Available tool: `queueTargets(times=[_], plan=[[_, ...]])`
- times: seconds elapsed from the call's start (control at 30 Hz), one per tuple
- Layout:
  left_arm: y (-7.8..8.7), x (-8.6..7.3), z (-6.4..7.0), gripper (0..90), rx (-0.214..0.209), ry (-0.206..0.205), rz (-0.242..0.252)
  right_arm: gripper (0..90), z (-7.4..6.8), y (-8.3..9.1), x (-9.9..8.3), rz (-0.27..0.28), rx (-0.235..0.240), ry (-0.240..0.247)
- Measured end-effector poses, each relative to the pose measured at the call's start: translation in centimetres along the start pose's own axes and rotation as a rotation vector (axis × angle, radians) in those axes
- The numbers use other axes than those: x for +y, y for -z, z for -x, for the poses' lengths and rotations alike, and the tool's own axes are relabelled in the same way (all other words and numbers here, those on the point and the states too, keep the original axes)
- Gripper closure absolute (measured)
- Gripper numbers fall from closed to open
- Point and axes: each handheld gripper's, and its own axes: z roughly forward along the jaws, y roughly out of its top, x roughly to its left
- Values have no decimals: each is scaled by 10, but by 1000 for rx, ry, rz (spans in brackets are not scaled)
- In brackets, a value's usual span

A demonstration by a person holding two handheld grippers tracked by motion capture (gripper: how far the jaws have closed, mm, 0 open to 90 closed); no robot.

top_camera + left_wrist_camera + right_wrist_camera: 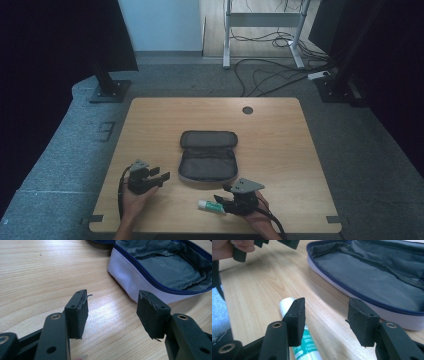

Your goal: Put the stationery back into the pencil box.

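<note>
We see the tube (pixel 210 205) lying flat at the table's (pixel 280 150) near edge, long axis 9-to-3, at 9 o'clock off the right gripper (pixel 223 202), the nearer one. Both it and the left gripper (pixel 164 176) gape wide, empty; pouch (pixel 207 165) open at 12.

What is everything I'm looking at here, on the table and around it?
Pouch: one, grey lining, blue zip, pale outside, unzipped and lying open at the table's middle.
Tube: one, white with green print, lying flat near the table's front edge, beside the right gripper.
Table: one, light wood, with a dark round hole near its far edge.
Cables: several, black, on the grey floor beyond the table.
White frame: one, standing on the floor at the back.
Left gripper: one, black, jaws open, above bare wood left of the pouch.
Right gripper: one, black, jaws open, over the tube.
</note>
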Motion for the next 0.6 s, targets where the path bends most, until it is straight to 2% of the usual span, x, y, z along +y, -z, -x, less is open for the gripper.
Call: queueTargets(times=[0.6], plan=[[1,-1,0,427,-4,-2,2,505,-11,-9,-3,-40,53,39]])
